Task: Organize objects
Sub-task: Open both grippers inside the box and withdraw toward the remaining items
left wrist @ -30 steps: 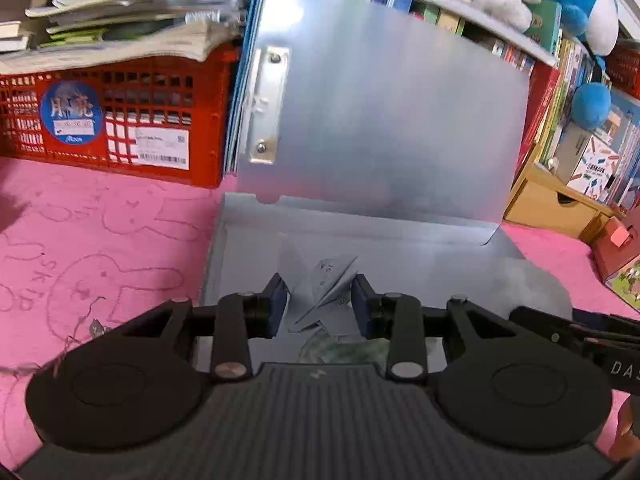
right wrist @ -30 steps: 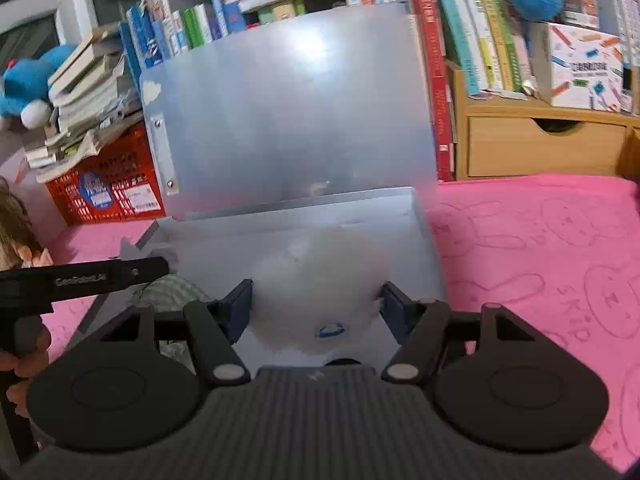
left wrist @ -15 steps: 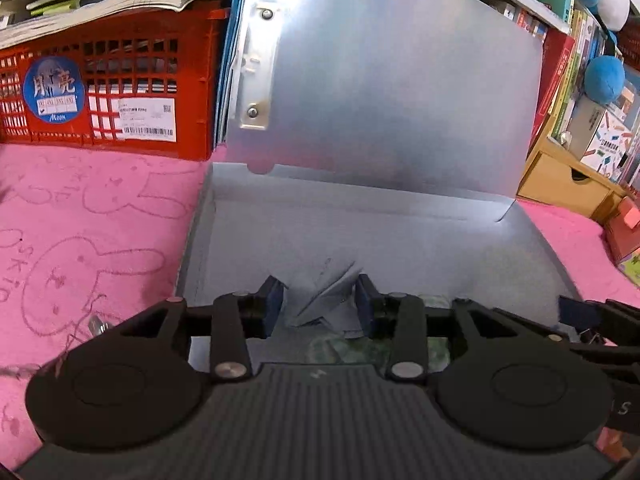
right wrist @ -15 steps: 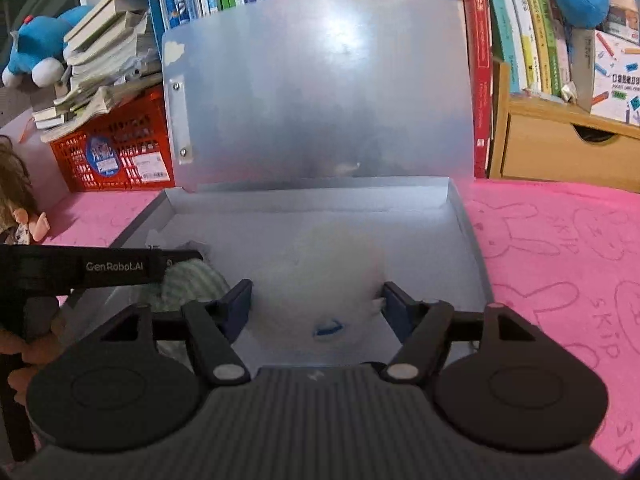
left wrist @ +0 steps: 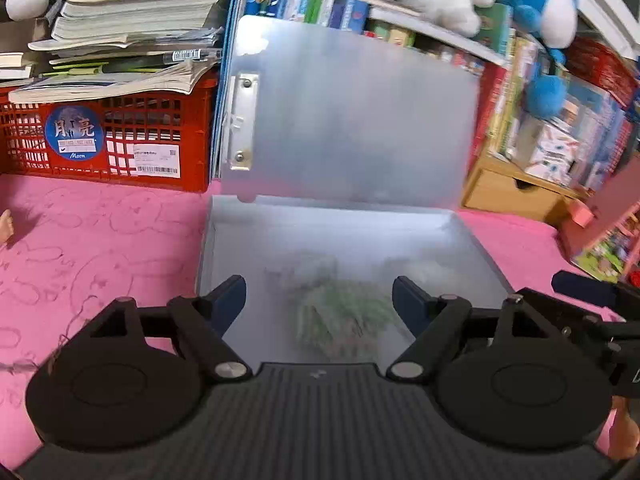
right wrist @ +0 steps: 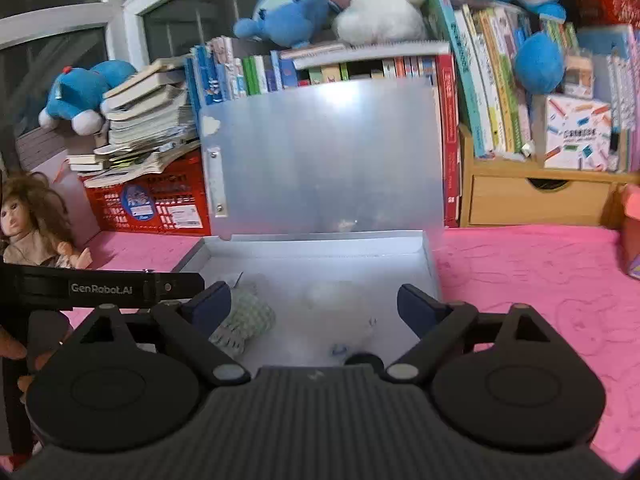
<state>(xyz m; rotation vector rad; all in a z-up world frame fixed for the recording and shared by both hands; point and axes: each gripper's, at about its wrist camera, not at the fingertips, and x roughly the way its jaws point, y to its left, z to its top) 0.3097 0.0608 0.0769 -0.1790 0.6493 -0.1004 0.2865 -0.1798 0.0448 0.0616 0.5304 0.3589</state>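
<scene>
A translucent plastic box [left wrist: 224, 240] lies open on the pink mat, its lid [left wrist: 352, 120] standing upright at the back. Inside lie a green checked cloth item [left wrist: 344, 316], blurred, and a white fluffy item [right wrist: 340, 304]. The box also shows in the right wrist view [right wrist: 428, 264], with the green cloth [right wrist: 244, 320] at its left. My left gripper [left wrist: 319, 304] is open and empty above the box's near part. My right gripper [right wrist: 314, 306] is open and empty above the fluffy item. A folded paper piece peeks at the box's left [right wrist: 234, 278].
A red crate [left wrist: 116, 140] under stacked books stands back left. Bookshelves with plush toys [right wrist: 292, 12] line the back. A wooden drawer unit [right wrist: 536, 200] stands back right. A doll [right wrist: 28, 228] sits at the left. The pink mat [right wrist: 540, 272] spreads around the box.
Both grippers opened and drew back upward. The left let go of the folded paper and the right let go of the white fluffy item; both now lie in the box.
</scene>
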